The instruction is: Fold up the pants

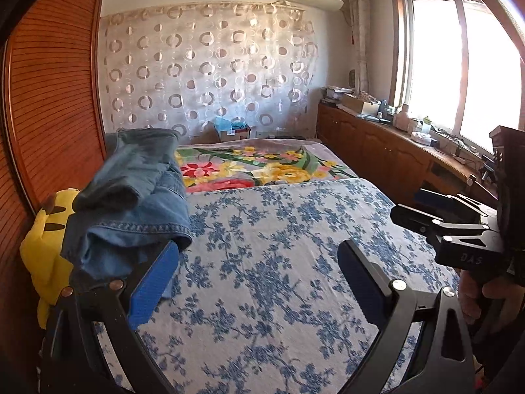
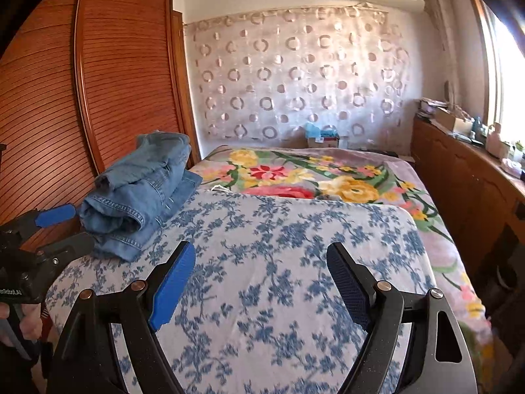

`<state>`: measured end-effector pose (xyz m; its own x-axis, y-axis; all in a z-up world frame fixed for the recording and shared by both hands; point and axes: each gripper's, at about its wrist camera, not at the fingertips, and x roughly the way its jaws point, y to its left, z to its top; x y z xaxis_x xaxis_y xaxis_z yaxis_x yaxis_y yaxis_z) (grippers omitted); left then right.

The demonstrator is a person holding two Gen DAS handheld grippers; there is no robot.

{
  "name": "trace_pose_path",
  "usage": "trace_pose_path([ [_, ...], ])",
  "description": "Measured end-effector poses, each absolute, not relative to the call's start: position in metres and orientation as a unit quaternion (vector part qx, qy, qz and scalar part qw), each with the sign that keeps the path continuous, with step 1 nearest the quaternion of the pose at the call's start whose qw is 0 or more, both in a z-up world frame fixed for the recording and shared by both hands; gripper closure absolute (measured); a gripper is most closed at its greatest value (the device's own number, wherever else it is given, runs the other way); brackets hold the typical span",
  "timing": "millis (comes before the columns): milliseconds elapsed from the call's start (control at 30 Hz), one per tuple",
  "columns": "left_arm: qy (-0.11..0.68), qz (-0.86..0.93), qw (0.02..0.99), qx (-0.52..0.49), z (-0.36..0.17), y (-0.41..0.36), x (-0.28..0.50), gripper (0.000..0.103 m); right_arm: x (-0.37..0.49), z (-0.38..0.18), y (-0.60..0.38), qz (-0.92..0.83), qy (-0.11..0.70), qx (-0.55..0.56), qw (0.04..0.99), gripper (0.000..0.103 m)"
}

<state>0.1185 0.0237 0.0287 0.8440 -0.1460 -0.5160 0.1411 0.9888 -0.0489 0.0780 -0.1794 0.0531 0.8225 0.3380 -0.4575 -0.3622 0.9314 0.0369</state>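
Blue denim pants (image 2: 141, 193) lie folded in a thick stack at the left edge of the bed, on the blue-flowered sheet (image 2: 279, 229). In the left wrist view the pants (image 1: 137, 190) sit just beyond and left of my left finger. My left gripper (image 1: 259, 249) is open over bare sheet with nothing between its pads. From the right wrist view, the left gripper (image 2: 82, 226) stands open right beside the near end of the stack. My right gripper (image 2: 261, 249) is open over the sheet, well right of the pants. It also shows as the right gripper (image 1: 405, 203) at the right edge, held by a hand.
A slatted wooden wardrobe (image 2: 82, 98) stands close along the bed's left side, with a yellow plush toy (image 1: 49, 229) wedged beside it. A bright floral blanket (image 2: 311, 177) covers the far half of the bed. A cluttered wooden cabinet (image 1: 377, 141) runs under the window on the right.
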Motion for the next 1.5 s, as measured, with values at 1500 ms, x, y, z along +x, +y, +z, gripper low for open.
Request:
trace_pose_path([
  [1500, 0.229, -0.047, 0.972, 0.0, 0.055, 0.014, 0.053, 0.005, 0.001, 0.059, -0.201, 0.144, 0.173, -0.01, 0.974, 0.019],
])
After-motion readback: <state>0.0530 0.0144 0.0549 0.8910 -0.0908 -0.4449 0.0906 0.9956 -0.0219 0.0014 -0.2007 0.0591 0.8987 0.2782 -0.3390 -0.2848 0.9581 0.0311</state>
